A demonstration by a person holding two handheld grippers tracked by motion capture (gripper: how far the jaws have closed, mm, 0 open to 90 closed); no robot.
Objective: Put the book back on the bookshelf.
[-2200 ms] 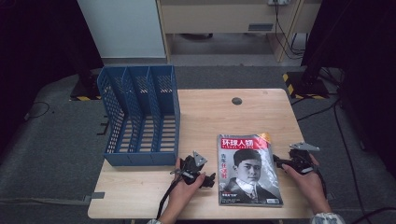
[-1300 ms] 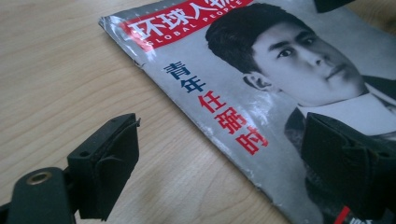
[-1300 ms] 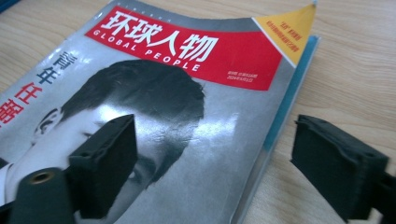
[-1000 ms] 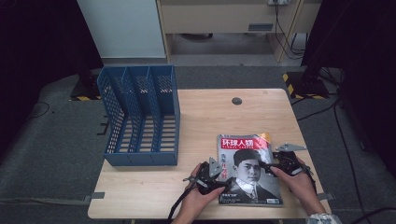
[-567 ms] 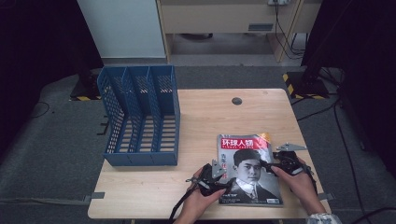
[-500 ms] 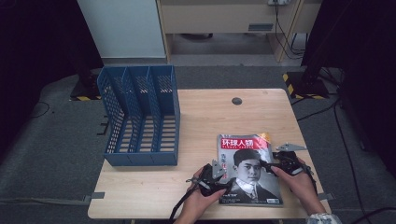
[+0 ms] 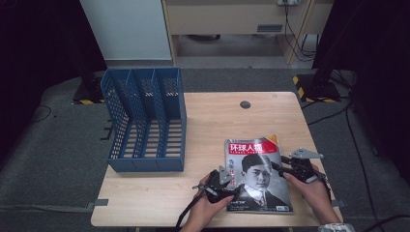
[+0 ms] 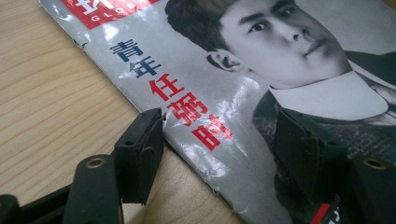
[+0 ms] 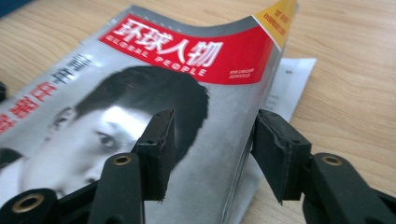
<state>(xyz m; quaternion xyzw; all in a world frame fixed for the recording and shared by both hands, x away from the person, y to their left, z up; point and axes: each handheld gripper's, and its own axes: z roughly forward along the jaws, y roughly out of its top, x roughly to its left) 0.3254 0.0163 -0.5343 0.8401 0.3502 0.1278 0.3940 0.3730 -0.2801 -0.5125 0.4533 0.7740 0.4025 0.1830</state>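
Note:
A magazine [image 7: 258, 174] with a red title band and a grey portrait cover lies flat near the table's front right. My left gripper [image 7: 232, 184] is at its left edge. In the left gripper view the gripper [image 8: 219, 140] is open, with one jaw on the wood and the other over the cover [image 8: 261, 93]; its jaws narrowed slightly in the past second. My right gripper [image 7: 281, 166] is at the magazine's right edge. In the right gripper view the gripper [image 9: 212, 144] has just been closing and straddles the bowed-up edge of the cover [image 9: 187, 93], still open.
A blue three-slot file holder [image 7: 145, 121] stands at the left of the wooden table [image 7: 217, 121]. A small dark round cap [image 7: 245, 104] sits near the far edge. A white sheet [image 9: 292, 79] pokes out beneath the magazine's far right corner.
Both grippers have come in from beside the magazine to its left and right edges. The right gripper's jaws have drawn closer together around the right edge.

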